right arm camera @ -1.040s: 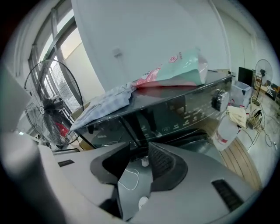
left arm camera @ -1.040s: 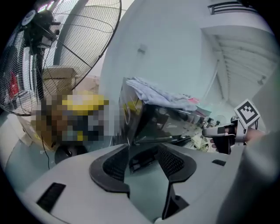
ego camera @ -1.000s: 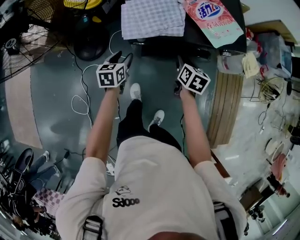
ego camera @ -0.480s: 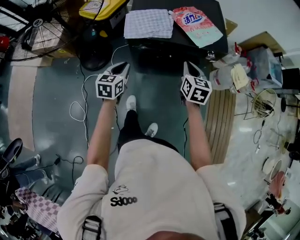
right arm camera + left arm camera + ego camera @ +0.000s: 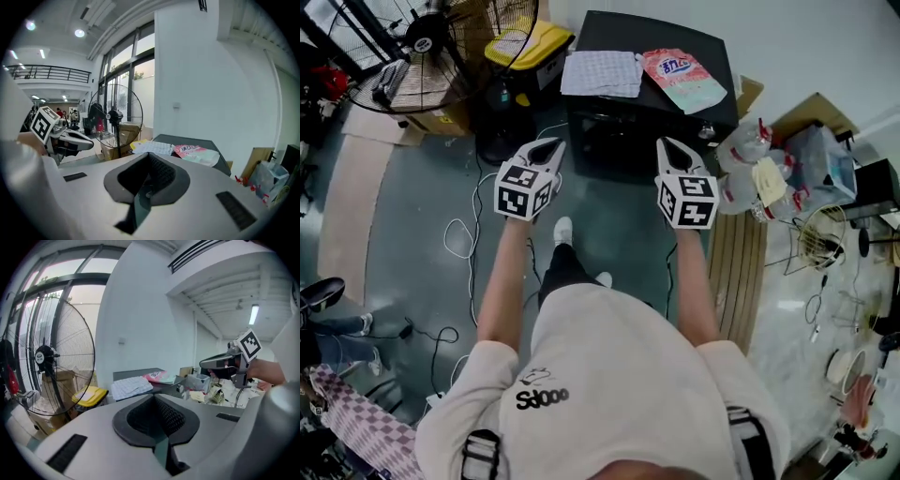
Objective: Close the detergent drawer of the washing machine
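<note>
Both grippers are shut with nothing in them. The left gripper (image 5: 544,145) and the right gripper (image 5: 667,145) have just been closing, and in each gripper view the jaws meet on empty air. They're held up side by side, well apart, both pointing toward the washer (image 5: 619,33), a dark box against the white wall, and both stop short of it. On its top lie a checked cloth (image 5: 602,73) on the left and a pink pouch (image 5: 682,77) on the right. I can't pick out the drawer, the washer's front is too dark. Left of the washer sits a yellow-lidded bin (image 5: 530,42), then a big fan (image 5: 422,37). Plastic bags (image 5: 741,159) are piled on its right.
</note>
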{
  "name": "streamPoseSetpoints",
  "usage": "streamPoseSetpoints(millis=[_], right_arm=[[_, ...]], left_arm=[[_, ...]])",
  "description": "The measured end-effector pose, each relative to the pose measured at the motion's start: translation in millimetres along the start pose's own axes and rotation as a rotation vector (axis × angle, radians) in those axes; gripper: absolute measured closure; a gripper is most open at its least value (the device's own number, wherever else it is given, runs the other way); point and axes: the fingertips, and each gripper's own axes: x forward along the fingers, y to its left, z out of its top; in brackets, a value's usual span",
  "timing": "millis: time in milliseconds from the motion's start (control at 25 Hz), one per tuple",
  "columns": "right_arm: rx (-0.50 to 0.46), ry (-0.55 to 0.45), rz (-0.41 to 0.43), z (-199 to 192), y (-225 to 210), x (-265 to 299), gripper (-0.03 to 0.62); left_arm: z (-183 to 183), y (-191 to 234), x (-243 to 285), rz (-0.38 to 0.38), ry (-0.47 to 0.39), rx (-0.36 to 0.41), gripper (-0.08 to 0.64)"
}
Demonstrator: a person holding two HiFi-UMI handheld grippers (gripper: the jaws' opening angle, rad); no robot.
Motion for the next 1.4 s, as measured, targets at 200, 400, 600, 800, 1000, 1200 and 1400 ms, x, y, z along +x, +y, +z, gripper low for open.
streamPoseSetpoints(millis=[200,400,600,800,1000,1200,1400], right_arm=[[-0.093,-0.053,0.024,26,20,-38,0.584],[-0.16,-0.104,0.056,51,41,-67,0.584],[-0.176,-0.143,0.102,68,63,-92,0.584],[-0.193,-0.175,0.128,80,77,-108,0.584],[-0.218,-0.183,0.141,85,86,-112,0.586],[-0.233,-0.177,0.144,80,94,-112,0.586],[-0.242,-0.176,0.143,80,95,-111,0.586]], left_arm=[[31,-24,-37,0.006,-0.078,0.045,0.538],[62,-42,-66,-0.002,-0.142,0.094,0.538],[82,-56,-94,-0.003,-0.193,0.137,0.538],[89,-69,-109,-0.02,-0.213,0.155,0.538],[96,-83,-122,-0.047,-0.229,0.18,0.538],[97,-87,-129,-0.057,-0.232,0.199,0.538],[96,-85,-127,-0.064,-0.229,0.195,0.538]])
